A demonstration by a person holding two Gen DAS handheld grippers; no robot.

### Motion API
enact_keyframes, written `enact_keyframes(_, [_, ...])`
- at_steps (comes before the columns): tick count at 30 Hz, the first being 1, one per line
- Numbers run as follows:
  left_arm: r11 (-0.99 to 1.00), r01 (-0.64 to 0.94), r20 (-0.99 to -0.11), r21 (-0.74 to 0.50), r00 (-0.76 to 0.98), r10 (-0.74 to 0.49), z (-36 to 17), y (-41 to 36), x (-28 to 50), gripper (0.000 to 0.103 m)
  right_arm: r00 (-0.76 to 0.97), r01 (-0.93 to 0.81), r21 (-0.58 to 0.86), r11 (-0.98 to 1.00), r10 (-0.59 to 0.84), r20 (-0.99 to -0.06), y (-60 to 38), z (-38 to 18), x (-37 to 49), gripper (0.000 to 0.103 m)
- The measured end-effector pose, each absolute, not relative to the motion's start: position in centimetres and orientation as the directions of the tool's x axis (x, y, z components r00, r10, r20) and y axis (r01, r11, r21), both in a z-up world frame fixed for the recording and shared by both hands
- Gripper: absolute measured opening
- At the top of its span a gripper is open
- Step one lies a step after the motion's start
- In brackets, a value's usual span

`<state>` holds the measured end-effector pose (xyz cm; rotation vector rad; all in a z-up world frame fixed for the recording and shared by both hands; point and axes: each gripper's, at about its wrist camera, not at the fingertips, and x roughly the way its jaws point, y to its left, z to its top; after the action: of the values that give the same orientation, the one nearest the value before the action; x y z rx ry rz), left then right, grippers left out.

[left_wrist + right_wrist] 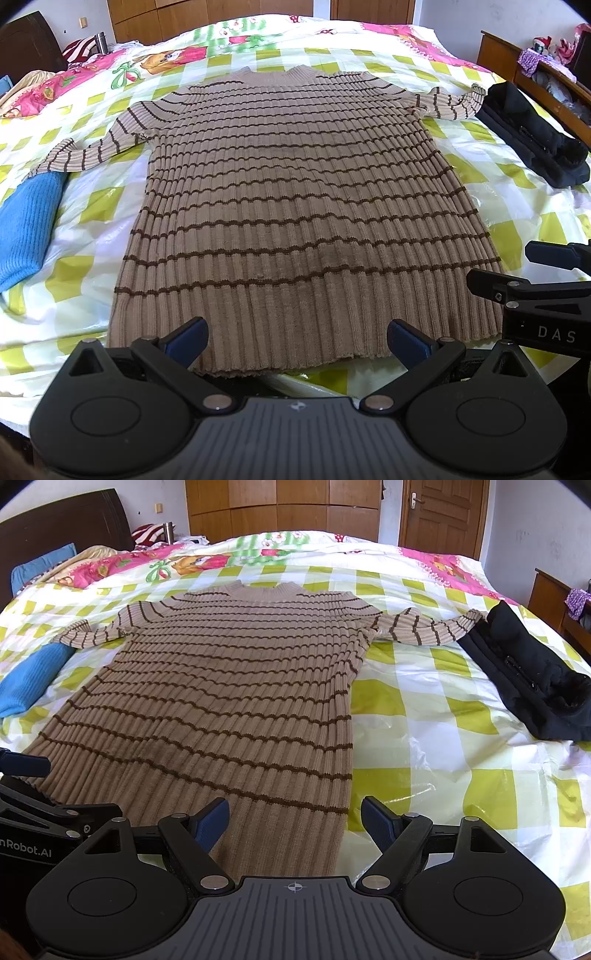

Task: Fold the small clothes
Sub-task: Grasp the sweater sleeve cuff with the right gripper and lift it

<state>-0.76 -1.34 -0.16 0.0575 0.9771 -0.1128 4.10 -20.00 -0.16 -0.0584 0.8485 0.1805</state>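
Here the striped ribbed sweater lies flat on the bed, sleeves out, presumably spread so it can be folded. Near its hem the left gripper and right gripper hover, jaws spread and empty. Beyond its sleeves lie a blue knit and a black garment, apparently already folded.

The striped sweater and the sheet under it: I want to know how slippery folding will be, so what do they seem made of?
The striped sweater looks like a soft ribbed knit, wool or acrylic I cannot tell: lengthwise ribs, matte tan yarn, wavy brown stripes. The checked sheet beneath looks like thin plastic film: glossy, with bright glare and crinkled wrinkles. So probably a grippy knit on a slick surface.
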Motion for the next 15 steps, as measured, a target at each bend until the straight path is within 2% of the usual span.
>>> enact_keyframes(15, [0.984,0.178,-0.786,0.031,0.612,-0.085,0.8,-3.2,4.7,0.103,0.703,-0.091,0.023,0.996,0.081,-0.707,-22.6,1.0,10.2,0.08])
